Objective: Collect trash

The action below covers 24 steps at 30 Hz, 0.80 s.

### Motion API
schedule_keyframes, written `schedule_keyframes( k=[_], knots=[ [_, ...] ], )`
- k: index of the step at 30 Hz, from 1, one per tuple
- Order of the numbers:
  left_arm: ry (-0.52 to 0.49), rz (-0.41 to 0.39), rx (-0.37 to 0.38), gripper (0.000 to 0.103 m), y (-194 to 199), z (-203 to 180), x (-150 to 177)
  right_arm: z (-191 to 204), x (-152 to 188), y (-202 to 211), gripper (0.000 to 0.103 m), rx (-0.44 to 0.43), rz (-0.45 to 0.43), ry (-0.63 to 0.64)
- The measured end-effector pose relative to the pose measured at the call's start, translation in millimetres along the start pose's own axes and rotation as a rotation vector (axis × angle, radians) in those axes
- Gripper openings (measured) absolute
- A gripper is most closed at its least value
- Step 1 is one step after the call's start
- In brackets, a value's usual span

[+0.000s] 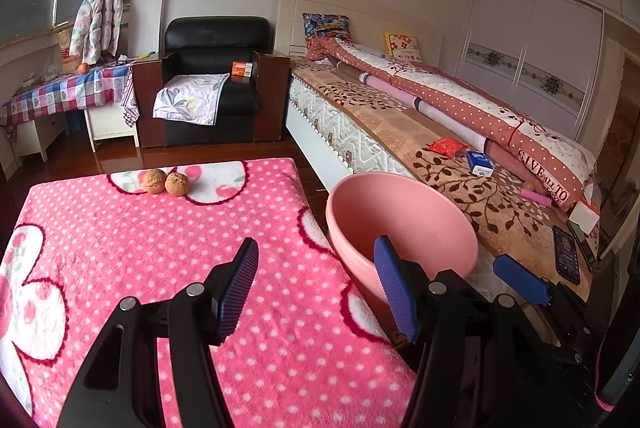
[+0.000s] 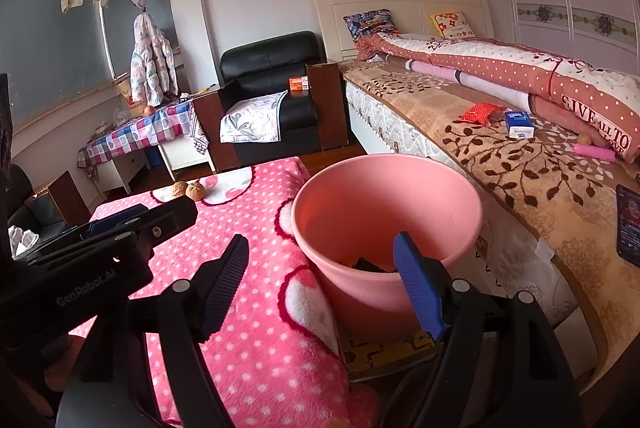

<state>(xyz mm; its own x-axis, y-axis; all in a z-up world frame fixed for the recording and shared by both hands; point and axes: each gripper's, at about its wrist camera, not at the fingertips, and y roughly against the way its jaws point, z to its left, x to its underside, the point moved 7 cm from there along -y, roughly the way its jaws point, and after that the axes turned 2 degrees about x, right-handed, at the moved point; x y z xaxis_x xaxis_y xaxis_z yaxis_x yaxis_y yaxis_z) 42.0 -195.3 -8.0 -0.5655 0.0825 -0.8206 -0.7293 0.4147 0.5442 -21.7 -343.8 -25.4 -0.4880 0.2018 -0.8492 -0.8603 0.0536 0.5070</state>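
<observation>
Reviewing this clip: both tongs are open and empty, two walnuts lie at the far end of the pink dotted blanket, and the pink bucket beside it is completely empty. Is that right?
Not quite. The pink bucket is not empty: the right wrist view shows some dark material at its bottom, though what it is cannot be told. The rest holds: the left tongs and right tongs are open and empty, and two walnuts lie at the far end of the pink dotted blanket.

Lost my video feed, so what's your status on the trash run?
Left gripper open, empty. Right gripper open, empty, near pink bin. Two walnuts at blanket's far end. Nothing in the way.
</observation>
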Motion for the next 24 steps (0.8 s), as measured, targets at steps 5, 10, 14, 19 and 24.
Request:
schedule_keyframes(
  k=[5, 10, 14, 19, 24],
  knots=[
    [0.013, -0.003, -0.007, 0.060, 3.2, 5.5, 1.9, 1.5, 0.3, 2.3, 0.075, 0.008, -0.003, 0.004],
    [0.014, -0.006, -0.012, 0.060, 5.2, 7.5, 2.8, 1.4, 0.4, 2.1, 0.075, 0.009, -0.003, 0.005],
    [0.014, -0.006, -0.013, 0.059, 5.3, 7.7, 3.1, -0.3, 1.4, 2.0, 0.075, 0.013, 0.001, 0.004],
    [0.015, -0.004, -0.013, 0.059, 5.7, 9.2, 3.6, -3.6, 3.3, 0.1, 0.075, 0.014, 0.013, -0.001],
    [0.015, -0.001, -0.014, 0.059, 6.3, 11.2, 5.0, -2.7, 3.8, -2.2, 0.075, 0.015, 0.021, -0.004]
  ],
)
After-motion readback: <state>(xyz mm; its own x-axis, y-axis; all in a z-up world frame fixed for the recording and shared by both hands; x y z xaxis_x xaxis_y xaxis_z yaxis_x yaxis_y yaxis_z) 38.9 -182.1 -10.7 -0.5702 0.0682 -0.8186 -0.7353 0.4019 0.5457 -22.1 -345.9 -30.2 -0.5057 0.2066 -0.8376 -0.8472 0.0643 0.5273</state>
